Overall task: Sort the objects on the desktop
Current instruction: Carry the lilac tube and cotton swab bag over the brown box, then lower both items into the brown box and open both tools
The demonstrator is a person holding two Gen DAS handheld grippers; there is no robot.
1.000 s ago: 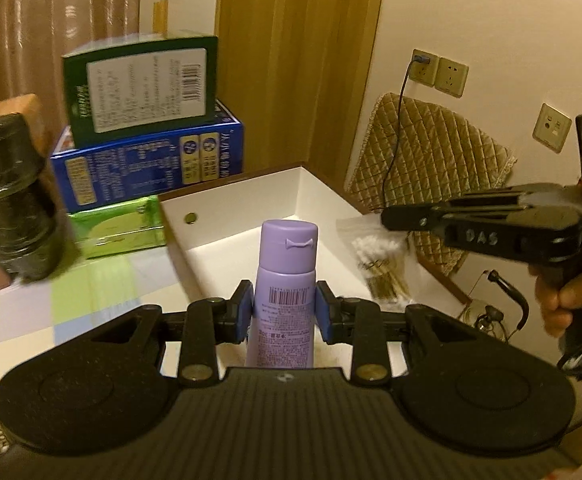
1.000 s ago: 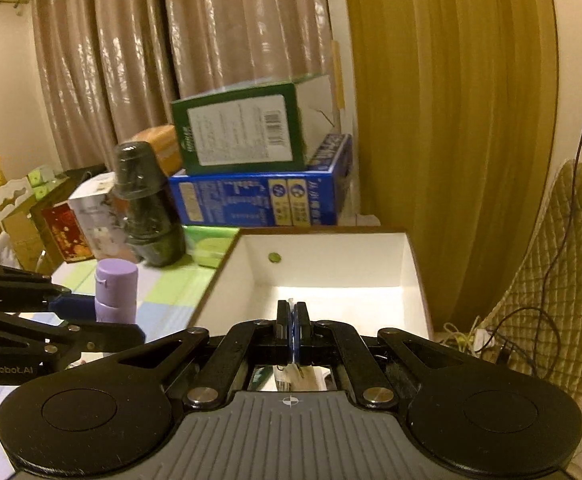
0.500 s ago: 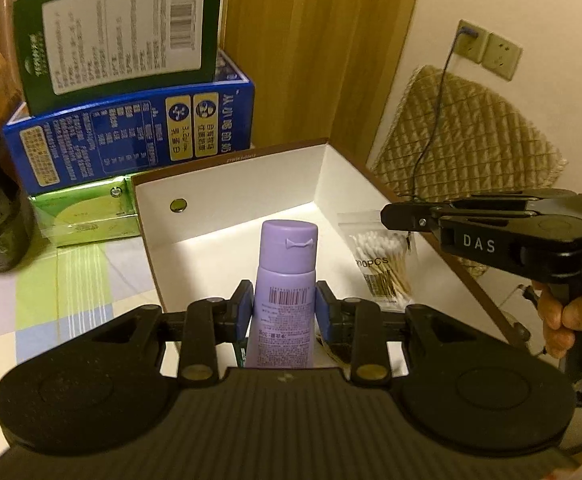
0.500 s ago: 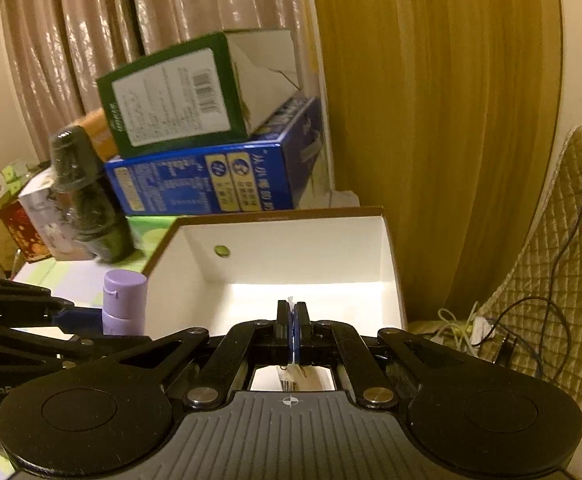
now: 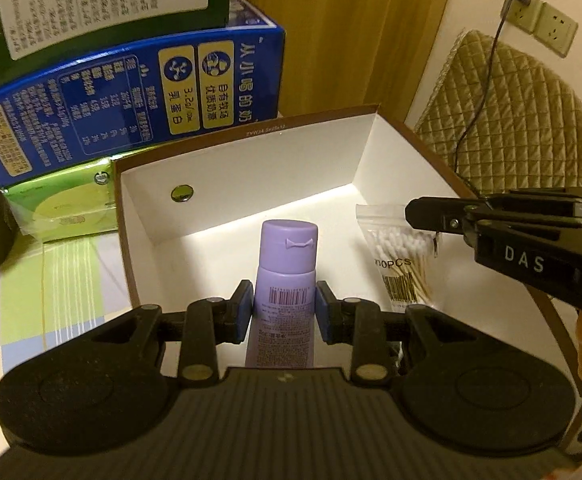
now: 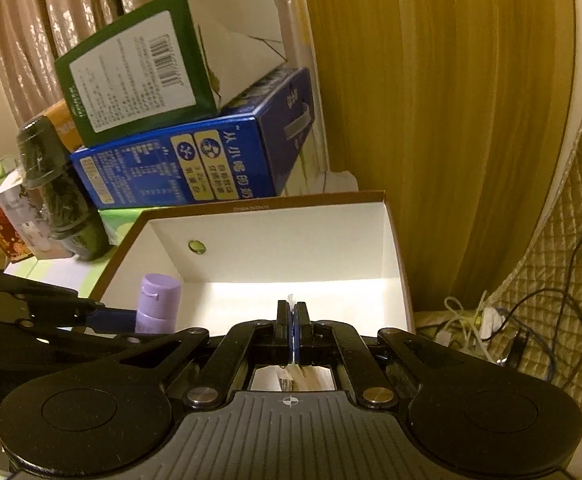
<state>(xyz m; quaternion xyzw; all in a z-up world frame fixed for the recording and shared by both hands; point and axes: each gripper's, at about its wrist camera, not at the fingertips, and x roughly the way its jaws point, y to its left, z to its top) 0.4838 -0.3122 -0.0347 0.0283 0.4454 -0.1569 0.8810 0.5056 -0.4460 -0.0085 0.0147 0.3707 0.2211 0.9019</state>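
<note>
The purple bottle [image 5: 287, 276] stands upright, cap up, clenched in the left gripper [image 5: 285, 312] jaws over the white box [image 5: 251, 168], whose floor lies open ahead. The right gripper [image 6: 293, 334] jaws pinch a cotton-swab bag [image 5: 401, 256] (hanging near the right wall).

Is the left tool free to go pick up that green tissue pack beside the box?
Probably not yet: the left tool is shut on the purple bottle, over the white box. The green pack itself lies unobstructed.
</note>
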